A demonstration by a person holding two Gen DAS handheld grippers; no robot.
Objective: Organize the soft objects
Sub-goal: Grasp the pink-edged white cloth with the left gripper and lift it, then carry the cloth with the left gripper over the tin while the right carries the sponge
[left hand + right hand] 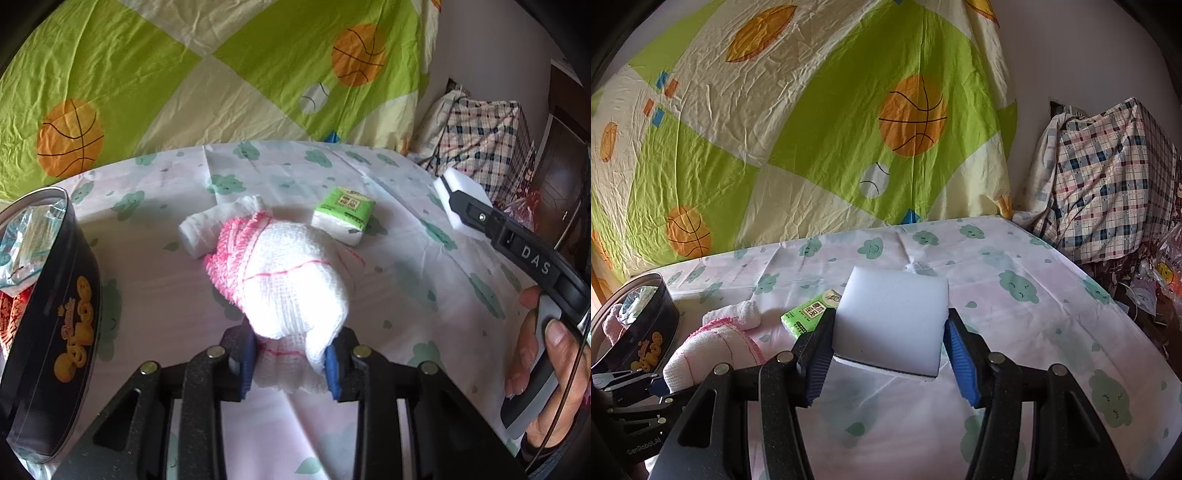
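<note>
Left claw point(290, 363) — gripping glove point(291, 280)

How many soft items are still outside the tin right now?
4. The glove is clamped in the left gripper, the white sponge in the right gripper; the rolled cloth and green tissue pack lie on the bed. The glove may hide more.
</note>
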